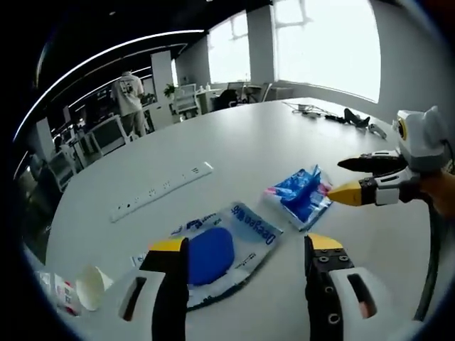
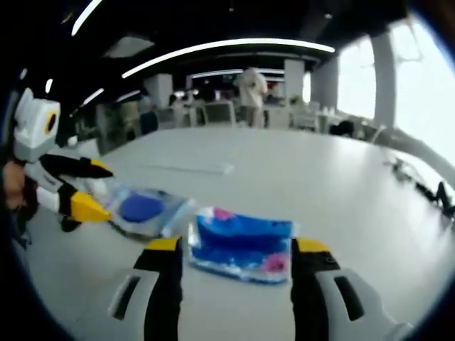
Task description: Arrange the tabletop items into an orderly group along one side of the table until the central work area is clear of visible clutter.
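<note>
Blue pouch [image 1: 222,252], blue packet [image 1: 301,195] flat, side-by-side.

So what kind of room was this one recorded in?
Most likely an open-plan office. The items lie on a large white table with a long power strip on it, rows of desks and chairs stand behind, and big windows line one wall. A person stands among the desks.

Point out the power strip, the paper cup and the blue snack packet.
power strip [image 1: 161,191], left gripper view, middle of its white body
paper cup [image 1: 92,287], left gripper view, its side wall
blue snack packet [image 2: 242,244], right gripper view, centre of the wrapper
</note>
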A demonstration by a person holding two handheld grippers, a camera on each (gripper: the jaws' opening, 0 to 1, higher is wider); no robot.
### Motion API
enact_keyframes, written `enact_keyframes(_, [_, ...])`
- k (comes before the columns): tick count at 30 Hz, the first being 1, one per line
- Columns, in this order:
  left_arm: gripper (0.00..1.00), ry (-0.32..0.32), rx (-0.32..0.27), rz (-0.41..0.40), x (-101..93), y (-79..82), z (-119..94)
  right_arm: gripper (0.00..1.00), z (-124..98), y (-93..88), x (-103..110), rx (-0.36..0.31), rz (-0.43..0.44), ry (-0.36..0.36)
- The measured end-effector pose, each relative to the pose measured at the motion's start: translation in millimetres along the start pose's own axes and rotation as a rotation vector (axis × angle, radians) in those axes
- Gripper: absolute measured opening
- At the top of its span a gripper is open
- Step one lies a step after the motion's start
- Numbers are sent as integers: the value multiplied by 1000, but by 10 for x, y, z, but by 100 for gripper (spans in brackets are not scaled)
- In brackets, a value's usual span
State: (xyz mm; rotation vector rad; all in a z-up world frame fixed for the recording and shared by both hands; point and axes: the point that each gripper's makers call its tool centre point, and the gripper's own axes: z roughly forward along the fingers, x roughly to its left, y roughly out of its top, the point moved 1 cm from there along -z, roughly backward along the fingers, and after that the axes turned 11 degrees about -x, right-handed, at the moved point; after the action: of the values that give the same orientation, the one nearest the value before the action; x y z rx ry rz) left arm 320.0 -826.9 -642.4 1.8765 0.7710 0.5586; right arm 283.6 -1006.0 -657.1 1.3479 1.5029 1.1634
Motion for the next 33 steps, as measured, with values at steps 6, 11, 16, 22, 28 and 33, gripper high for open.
enact_keyframes(6, [67, 65, -12, -20, 313, -81, -550, 61, -148, 190, 264, -48, 11, 17])
enact_keyframes(11, [69, 105, -41, -23, 549, -128, -1027, 62, -271, 272, 505, -61, -11, 38])
enact_keyframes(16, [70, 145, -79, -40, 759, -184, -1504, 62, -468, 325, 773, -81, -42, 46])
enact_keyframes(22, [75, 176, -133, -69, 1020, -172, -1947, 66, -702, 393, 1010, -103, -34, 29])
enact_keyframes(28, [77, 201, -153, -88, 1201, -187, -2215, 67, -804, 417, 1133, -98, -40, 19])
enact_keyframes(33, [81, 196, -150, -85, 1268, -235, -2357, 71, -847, 497, 1245, -109, -48, 33])
